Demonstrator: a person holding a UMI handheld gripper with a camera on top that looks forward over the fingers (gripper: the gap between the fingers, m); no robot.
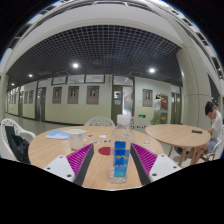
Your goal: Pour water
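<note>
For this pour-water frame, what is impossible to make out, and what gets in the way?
- Gripper view: the bottle between the fingers; too small to tell whether the pads press it or leave a gap.
- Gripper view: the bottle's water level; too small to read.
- Gripper view: the red item on the table beyond the fingers; too small to identify.
- Gripper view: the person at the far table; cut off by the view's edge.

The round table (60, 147) has a smooth, light wood-look top with a soft sheen, the bottle (120, 160) between the gripper (111, 160) fingers is clear glossy plastic with a blue label, and the finger pads (79, 159) look matt magenta, ribbed rather than smooth.
</note>
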